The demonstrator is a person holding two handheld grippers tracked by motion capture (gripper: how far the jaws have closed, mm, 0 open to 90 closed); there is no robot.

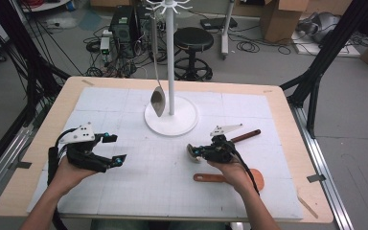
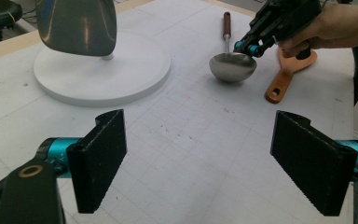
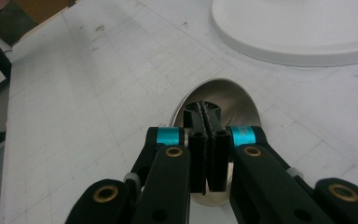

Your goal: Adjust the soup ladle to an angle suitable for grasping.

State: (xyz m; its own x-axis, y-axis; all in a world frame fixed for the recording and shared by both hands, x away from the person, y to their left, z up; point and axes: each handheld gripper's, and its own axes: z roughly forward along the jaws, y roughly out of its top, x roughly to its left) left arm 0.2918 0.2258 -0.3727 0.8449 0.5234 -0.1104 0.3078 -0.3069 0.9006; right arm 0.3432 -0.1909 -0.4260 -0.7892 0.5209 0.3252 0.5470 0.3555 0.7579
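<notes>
Bench [image 1: 52, 124]: wide bare mat between the hands. Stand base [image 1: 182, 125] mid-bench, spoon [image 1: 157, 101] hanging above its edge. Ladle [image 2: 231, 66] lies right of centre; right claw [image 1: 195, 152] closed on its handle near the bowl. Left claw [image 1: 114, 149] open, empty, near the left edge.

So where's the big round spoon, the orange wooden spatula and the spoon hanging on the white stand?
ladle [image 2: 232, 66], left gripper view, on the outside of its round bowl.
spatula [image 2: 284, 79], left gripper view, on its handle above the hole.
hanging spoon [image 1: 157, 100], high view, on its bowl.
</notes>
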